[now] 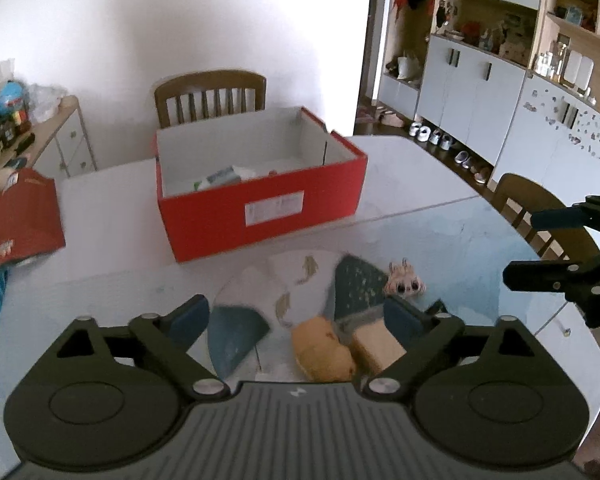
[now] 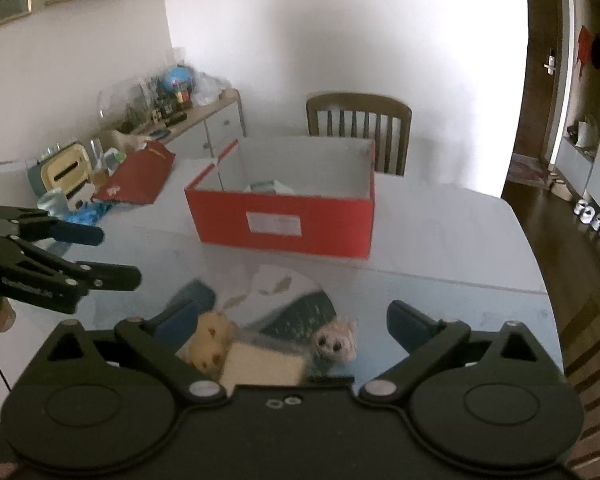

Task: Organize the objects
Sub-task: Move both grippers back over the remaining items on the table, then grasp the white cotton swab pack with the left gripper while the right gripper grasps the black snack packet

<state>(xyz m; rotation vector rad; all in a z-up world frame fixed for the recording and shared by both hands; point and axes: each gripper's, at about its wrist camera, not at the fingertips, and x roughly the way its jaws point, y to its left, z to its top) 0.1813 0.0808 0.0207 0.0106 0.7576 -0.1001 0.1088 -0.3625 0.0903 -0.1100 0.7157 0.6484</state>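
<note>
While both claws were held wide open and empty, the left gripper [image 1: 296, 316] and right gripper [image 2: 296, 322] were poised above plush toys [image 1: 324, 348] on a patterned round mat [image 1: 300, 280]; beyond, an open red shoebox [image 1: 260, 216] was set on the pale table [image 1: 420, 184], wooden chairs [image 1: 212, 96] and white cabinets [image 1: 472, 96] behind

Red box [image 1: 260, 216] w/ white label [image 1: 274, 208]; fish-print cloth [image 1: 296, 292].
</note>
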